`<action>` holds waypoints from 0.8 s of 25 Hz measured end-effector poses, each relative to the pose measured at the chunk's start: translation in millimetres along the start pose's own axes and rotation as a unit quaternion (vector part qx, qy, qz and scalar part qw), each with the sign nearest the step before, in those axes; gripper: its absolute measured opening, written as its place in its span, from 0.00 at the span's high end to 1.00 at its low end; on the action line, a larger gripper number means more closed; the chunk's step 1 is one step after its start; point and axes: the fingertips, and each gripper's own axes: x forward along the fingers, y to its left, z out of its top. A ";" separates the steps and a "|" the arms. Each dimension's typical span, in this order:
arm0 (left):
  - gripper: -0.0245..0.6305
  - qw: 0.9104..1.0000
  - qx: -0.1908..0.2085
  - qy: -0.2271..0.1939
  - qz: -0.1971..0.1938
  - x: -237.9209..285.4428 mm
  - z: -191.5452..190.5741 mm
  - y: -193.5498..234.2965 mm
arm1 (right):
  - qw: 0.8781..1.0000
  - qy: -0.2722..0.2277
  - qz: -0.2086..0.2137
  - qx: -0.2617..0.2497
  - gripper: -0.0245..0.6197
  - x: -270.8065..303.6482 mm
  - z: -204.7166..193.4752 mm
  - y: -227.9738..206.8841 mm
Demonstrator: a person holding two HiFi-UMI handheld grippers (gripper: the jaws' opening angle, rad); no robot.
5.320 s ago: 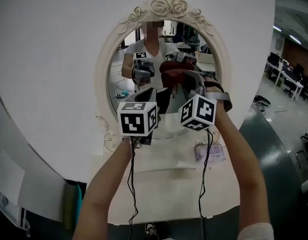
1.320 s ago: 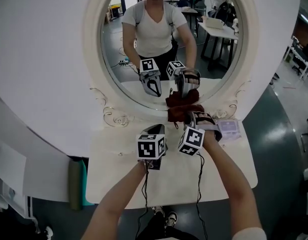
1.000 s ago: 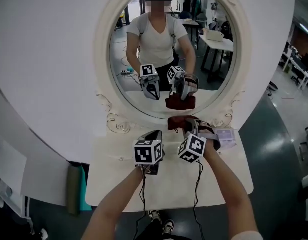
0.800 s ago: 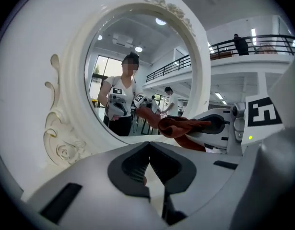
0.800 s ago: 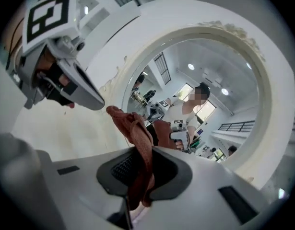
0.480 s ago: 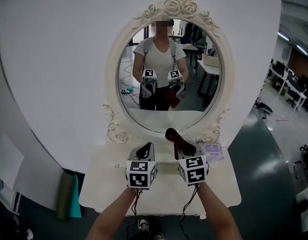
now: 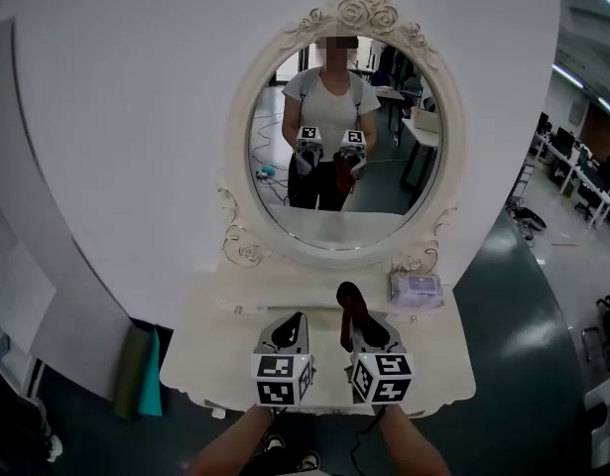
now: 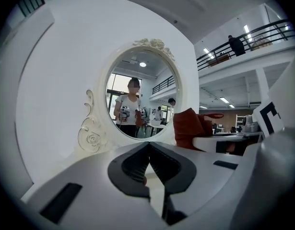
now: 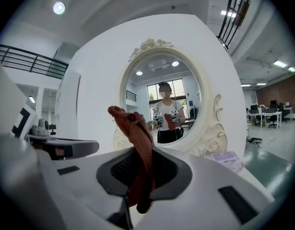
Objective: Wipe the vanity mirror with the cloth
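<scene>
Head view: both grippers are held over the front edge of the worktop, well apart from the mirror.
The vanity mirror is seen upright at the back edge of the white worktop, its oval glass framed in cream scrollwork. The dark red cloth is clamped between the jaws of the right gripper, as confirmed in the right gripper view, and a bunched end stands up above them. The cloth is not touching the glass. The left gripper is held just beside the right one. In the left gripper view its jaws are pressed together with nothing between them. A small pale packet is noted near the back right corner of the worktop. The person and both grippers are reflected in the glass.
</scene>
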 end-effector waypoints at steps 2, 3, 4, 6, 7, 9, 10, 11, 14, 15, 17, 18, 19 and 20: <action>0.95 1.000 0.003 0.002 0.002 -8.7 -7.4 -1.0 | 1.000 0.007 -0.003 0.010 0.86 -9.8 -11.6 5.2; 0.95 1.000 0.002 0.002 0.002 -11.4 -10.4 -1.5 | 1.000 0.010 -0.005 0.014 0.86 -14.1 -16.7 6.7; 0.95 1.000 -0.002 0.003 -0.001 -13.0 -12.9 -2.3 | 1.000 0.013 -0.008 0.017 0.86 -17.7 -21.1 7.4; 0.95 1.000 -0.009 0.005 -0.008 -13.6 -15.9 -3.3 | 0.999 0.019 -0.017 0.024 0.86 -21.6 -27.3 7.9; 0.95 1.000 -0.011 0.007 -0.010 -14.1 -16.7 -2.5 | 0.999 0.021 -0.020 0.027 0.86 -22.3 -29.2 9.4; 0.95 1.000 -0.012 0.010 -0.013 -17.1 -16.5 1.1 | 0.999 0.023 -0.022 0.032 0.86 -22.5 -29.2 16.5; 0.95 1.000 -0.012 0.009 -0.016 -18.2 -15.1 2.7 | 0.999 0.020 -0.021 0.031 0.86 -22.2 -26.5 20.1; 0.95 1.000 -0.011 0.007 -0.018 -18.6 -13.5 4.0 | 0.999 0.017 -0.022 0.028 0.86 -21.7 -22.8 22.6; 0.95 1.000 -0.011 0.003 -0.020 -17.1 -10.1 9.5 | 0.999 0.006 -0.029 0.031 0.87 -20.2 -14.2 26.0; 0.95 1.000 -0.014 0.004 -0.022 -16.9 -10.2 11.3 | 0.999 0.005 -0.032 0.034 0.87 -20.3 -13.0 26.7; 0.95 1.000 -0.019 0.008 -0.022 -17.3 -11.6 14.4 | 0.999 0.007 -0.035 0.036 0.87 -20.8 -13.7 27.9; 0.95 1.000 -0.022 0.008 -0.021 -17.6 -11.8 16.1 | 0.999 0.009 -0.036 0.037 0.87 -20.9 -14.6 28.0; 0.95 1.000 -0.023 0.008 -0.019 -18.0 -11.9 18.1 | 0.999 0.010 -0.037 0.038 0.87 -20.9 -15.3 28.1; 0.95 1.000 -0.025 0.009 -0.017 -18.3 -12.3 20.1 | 0.998 0.011 -0.038 0.039 0.87 -20.9 -15.7 28.2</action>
